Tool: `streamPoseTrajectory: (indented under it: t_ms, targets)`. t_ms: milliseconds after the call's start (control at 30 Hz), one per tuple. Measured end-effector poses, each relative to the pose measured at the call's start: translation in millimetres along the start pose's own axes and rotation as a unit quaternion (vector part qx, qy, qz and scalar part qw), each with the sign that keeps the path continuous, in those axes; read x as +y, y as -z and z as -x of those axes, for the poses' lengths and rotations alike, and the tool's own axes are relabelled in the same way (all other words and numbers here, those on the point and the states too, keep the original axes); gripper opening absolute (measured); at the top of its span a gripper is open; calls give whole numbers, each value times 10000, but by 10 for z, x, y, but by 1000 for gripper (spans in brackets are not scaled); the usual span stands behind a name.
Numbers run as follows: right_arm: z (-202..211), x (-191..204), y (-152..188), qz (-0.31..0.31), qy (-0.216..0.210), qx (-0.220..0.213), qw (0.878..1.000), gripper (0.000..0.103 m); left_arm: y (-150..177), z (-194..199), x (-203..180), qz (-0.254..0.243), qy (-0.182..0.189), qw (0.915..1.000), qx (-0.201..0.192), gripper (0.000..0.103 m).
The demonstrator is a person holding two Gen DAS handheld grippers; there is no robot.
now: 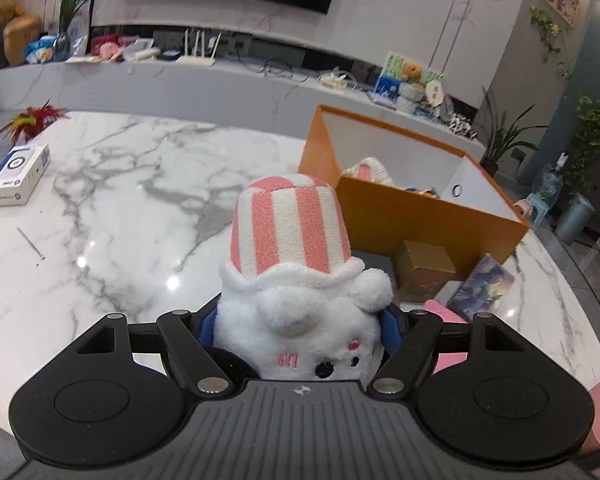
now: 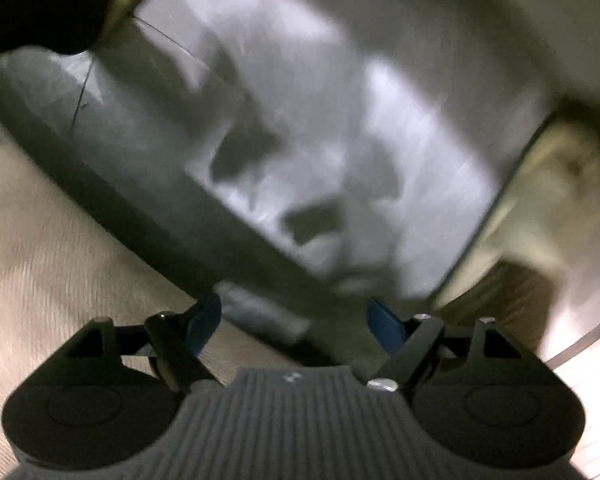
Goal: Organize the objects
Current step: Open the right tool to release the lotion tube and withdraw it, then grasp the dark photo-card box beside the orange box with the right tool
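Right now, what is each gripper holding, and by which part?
The left gripper holds the plush toy by the sides of its white head. The right gripper is open and holds nothing.

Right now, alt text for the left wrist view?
The left tool grips a white plush with a pink-striped hat above a marble table. An open orange box sits ahead on the right, another plush inside.

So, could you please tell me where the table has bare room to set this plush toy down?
The marble table lies bare between the white box on the left and the orange box. It is crowded in front of the orange box, around the gold box and the card.
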State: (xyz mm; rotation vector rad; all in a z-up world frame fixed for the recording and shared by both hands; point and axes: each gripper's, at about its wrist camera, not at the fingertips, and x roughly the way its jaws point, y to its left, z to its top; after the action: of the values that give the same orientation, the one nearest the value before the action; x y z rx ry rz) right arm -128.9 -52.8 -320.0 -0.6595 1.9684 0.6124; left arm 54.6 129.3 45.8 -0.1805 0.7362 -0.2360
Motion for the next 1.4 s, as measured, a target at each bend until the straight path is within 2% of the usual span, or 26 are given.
streamPoseTrajectory:
  t_ms: [67,233,333,400,467,533,567,633,667,733,800,833,967,1033,1067,1133,1267,1400]
  targets:
    - [204,122,152,127,99,-313,9994,81,13,39,-11,46,91,9999,-74,86]
    - [949,215,573,-31,-272,-1261,9916,81,11,82,-63,127,328,9991,-251,86]
    - [1372,185,878,-250,-443,-2038,9777,81,26,41,-116,98,349,9991,-238,86]
    - [1687,86,1086,-479,-637,-2542,9638,81,31,0,-151,82,371,9991,-200,86]
    - [2043,-96,1353,-796,-1094,-3102,9410,81,31,-32,-197,52,393,9990,-201,86]
    - [2487,-313,1566,-1065,-1299,-3678,9146,83,19,-64,-251,39,416,9989,-223,86]
    - [2724,-438,1682,-1199,-1231,-4029,8990,84,10,-86,-274,41,432,9988,-231,86]
    - [3069,-685,1921,-1601,-793,-4699,8645,99,-9,-136,-329,62,455,9987,-234,86]
    - [3203,-837,2016,-1892,-515,-4994,8439,102,-17,-163,-355,71,458,9987,-231,86]
    - [3361,-1168,2080,-2480,-68,-5340,8083,102,-29,-223,-421,72,463,9986,-225,86]
    - [3413,-1561,2033,-3120,42,-5502,7745,102,-36,-285,-491,52,478,9987,-193,86]
    - [3395,-1740,1969,-3371,-31,-5488,7650,102,-40,-316,-525,41,491,9986,-177,86]
    - [3238,-2228,1648,-3904,-494,-5443,7408,102,-52,-396,-623,2,482,9987,-164,86]
    - [3198,-2359,1520,-4134,-617,-5502,7229,102,-55,-417,-653,-22,457,9988,-165,86]
    - [3320,-2428,1463,-4216,-660,-5520,7164,102,-54,-425,-662,-28,457,9988,-159,86]
    - [3356,-2520,1374,-4355,-843,-5514,7065,102,-56,-446,-682,-38,456,9989,-138,86]
    - [3614,-2708,1189,-4430,-1147,-5528,6964,100,-56,-497,-732,-75,412,9991,-85,86]
    - [3607,-2800,1069,-4459,-1476,-5459,6938,87,-61,-557,-773,-55,408,9991,-34,86]
